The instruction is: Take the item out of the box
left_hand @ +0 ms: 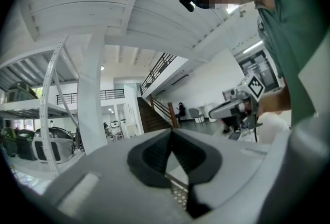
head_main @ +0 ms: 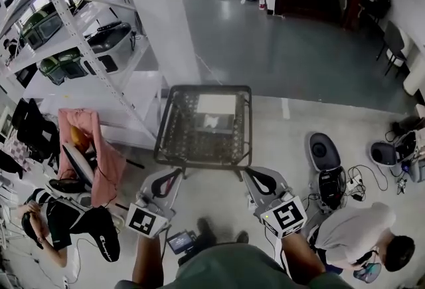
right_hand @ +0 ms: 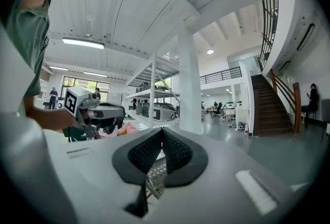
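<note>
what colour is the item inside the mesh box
White item in the dark wire-mesh box; head view shows it best.

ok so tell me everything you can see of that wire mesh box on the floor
The wire mesh box is dark, rectangular and open-topped, with see-through grid walls. It stands upright on the pale floor, beside a white shelving rack. Inside, toward its far side, lies a pale flat item. The left tool and the right tool are shut and empty, just short of its near rim; whether they touch it is unclear.
</note>
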Available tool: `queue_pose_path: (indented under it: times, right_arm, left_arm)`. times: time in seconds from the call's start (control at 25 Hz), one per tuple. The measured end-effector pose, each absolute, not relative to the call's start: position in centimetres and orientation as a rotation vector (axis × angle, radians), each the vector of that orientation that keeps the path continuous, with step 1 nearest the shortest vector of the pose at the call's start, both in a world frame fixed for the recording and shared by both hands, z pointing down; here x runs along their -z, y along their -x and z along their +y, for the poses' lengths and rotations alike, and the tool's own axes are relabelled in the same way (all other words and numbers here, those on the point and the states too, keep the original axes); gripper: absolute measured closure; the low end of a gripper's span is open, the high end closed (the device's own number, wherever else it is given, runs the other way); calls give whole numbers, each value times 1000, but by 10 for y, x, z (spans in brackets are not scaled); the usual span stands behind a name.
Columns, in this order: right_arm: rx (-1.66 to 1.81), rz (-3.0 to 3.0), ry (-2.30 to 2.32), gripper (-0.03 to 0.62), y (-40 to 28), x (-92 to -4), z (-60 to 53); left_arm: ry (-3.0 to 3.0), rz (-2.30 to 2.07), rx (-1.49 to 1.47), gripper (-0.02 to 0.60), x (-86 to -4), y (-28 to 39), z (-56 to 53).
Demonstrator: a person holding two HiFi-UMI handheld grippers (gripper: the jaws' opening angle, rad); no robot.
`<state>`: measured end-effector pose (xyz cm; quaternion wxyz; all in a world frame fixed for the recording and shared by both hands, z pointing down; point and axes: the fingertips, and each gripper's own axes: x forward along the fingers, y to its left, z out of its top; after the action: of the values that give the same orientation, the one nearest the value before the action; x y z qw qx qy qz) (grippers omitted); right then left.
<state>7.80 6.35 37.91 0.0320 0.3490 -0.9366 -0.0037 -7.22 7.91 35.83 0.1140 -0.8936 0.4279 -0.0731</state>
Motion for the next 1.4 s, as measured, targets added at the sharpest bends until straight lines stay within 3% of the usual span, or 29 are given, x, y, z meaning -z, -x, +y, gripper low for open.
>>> queue_pose_path:
  times: [0.84,1.4]
  right_arm:
    - [34,-2662,-1385,586,34,-371,-49]
    - [6,-2697,-1329,588,14,-387,-128]
  left_arm:
    - [2794,882,39,579,-368,164,-76]
    - [2806,966,122,579,-394,152,-145]
